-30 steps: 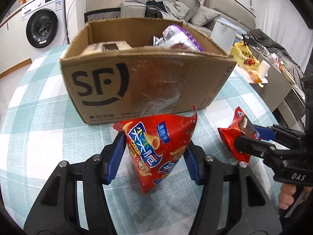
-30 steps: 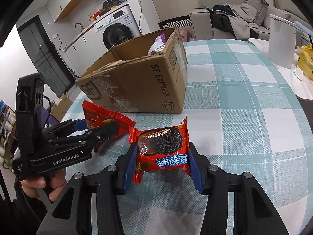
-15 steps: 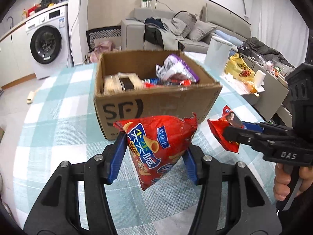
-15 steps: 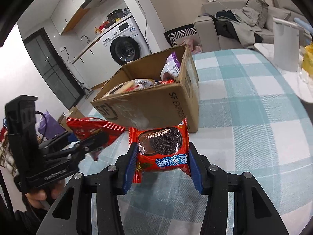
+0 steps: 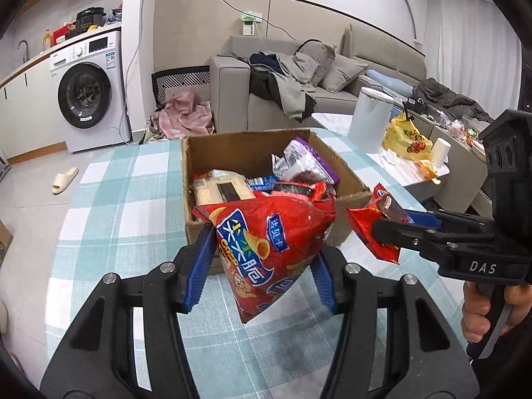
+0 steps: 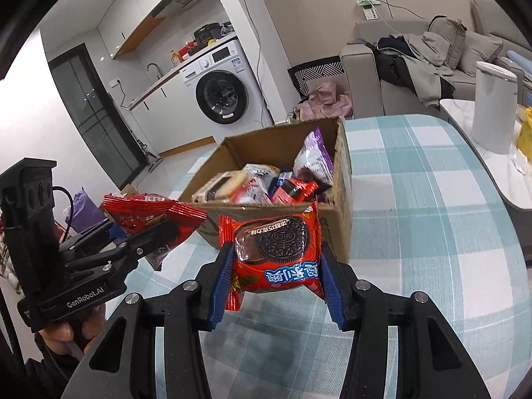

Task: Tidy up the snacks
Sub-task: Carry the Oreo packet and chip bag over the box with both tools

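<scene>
My left gripper [image 5: 261,266] is shut on a red crisp bag [image 5: 266,242], held in the air in front of the open cardboard box [image 5: 252,149]. My right gripper [image 6: 274,277] is shut on a red Oreo packet [image 6: 276,252], also lifted clear of the table. Each gripper shows in the other's view: the right one [image 5: 392,229] with its packet at the right, the left one [image 6: 133,236] with the crisp bag [image 6: 149,212] at the left. The box [image 6: 342,179] holds several snack packs, among them a purple and white bag [image 6: 314,158].
A teal and white checked cloth covers the table [image 5: 126,199]. A white bin [image 5: 370,116] and a yellow bag [image 5: 407,139] stand by a side table at the right. Beyond the box are a sofa [image 5: 292,76] and a washing machine [image 5: 89,89].
Both grippers have risen with their packets, the left one more. The view now looks down into the box, whose contents show; before, mostly its front wall faced the cameras.
</scene>
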Tool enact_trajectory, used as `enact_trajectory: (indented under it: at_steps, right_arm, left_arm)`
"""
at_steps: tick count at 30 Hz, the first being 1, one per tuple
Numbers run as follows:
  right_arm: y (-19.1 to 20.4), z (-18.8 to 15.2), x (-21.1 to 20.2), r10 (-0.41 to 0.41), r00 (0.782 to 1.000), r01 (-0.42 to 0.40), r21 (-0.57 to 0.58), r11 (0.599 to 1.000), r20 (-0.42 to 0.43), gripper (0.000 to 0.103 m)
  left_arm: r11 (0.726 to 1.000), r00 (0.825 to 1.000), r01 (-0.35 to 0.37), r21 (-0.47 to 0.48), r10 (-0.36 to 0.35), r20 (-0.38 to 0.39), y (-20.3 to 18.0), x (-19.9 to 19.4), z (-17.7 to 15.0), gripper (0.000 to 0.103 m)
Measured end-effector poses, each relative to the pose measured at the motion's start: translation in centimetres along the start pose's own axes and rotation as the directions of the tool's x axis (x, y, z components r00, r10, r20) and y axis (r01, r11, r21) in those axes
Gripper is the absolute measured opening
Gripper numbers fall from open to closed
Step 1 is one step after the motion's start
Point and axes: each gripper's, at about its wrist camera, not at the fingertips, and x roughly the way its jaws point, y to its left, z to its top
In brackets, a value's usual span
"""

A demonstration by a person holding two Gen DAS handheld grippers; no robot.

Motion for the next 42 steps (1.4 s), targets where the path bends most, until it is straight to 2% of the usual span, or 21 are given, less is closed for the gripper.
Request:
enact_trajectory:
  at_steps: [14,23,30,42]
  right_arm:
    - [1.6,3.2,-0.4,0.012,0.998,-0.011,-0.011,1.0,0.055,0.049]
    - [1.6,4.6,1.2,0.002,0.999,-0.001,-0.01,1.0,0.04,0.049]
    - [1.2,5.5,3.2,-0.054,0.998,0.055,-0.026,0.998,0.017,0.049]
    - [0.6,6.9,5.7,-0.077,0.997,0.076,-0.04,0.996,-0.016,0.049]
  left_arm:
    - [0.999,0.999,-0.026,-0.046,0.027,0.02,1.7,0.9,3.3,0.051]
    - [0.998,0.998,-0.057,-0.036,0.057,0.01,2.0,3.5,4.9,0.051]
    - [0.998,0.998,-0.057,-0.036,0.057,-0.011,2.2,5.5,5.4,0.051]
    - [0.998,0.998,-0.06,-0.035,0.058,-0.03,2.5,8.2,5.9,0.051]
